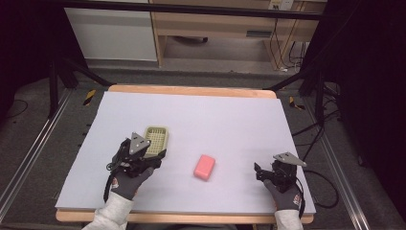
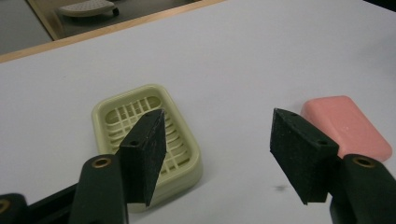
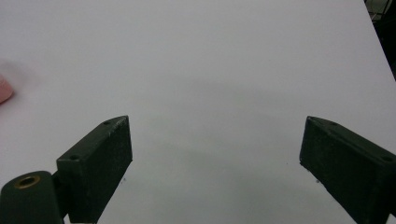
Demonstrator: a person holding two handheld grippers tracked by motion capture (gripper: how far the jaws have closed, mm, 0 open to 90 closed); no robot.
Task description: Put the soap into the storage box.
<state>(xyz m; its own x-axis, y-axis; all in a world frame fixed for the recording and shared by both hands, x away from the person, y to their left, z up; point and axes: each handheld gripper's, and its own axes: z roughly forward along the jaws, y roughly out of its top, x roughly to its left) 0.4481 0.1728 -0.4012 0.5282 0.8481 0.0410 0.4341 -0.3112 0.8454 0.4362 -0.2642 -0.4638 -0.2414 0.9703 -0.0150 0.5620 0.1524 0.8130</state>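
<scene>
Black jaws of the left gripper (image 2: 217, 154) stand wide apart with nothing between them, low over the table (image 1: 239, 115) near its front-left corner. Just beyond lies the pale green soap dish (image 2: 147, 140), long axis toward the far edge. The pink soap (image 2: 348, 126) lies at front centre, long axis running front to back, slightly tilted. The right gripper (image 3: 215, 163), also wide and empty, sits near the front-right corner. No readable writing.
</scene>
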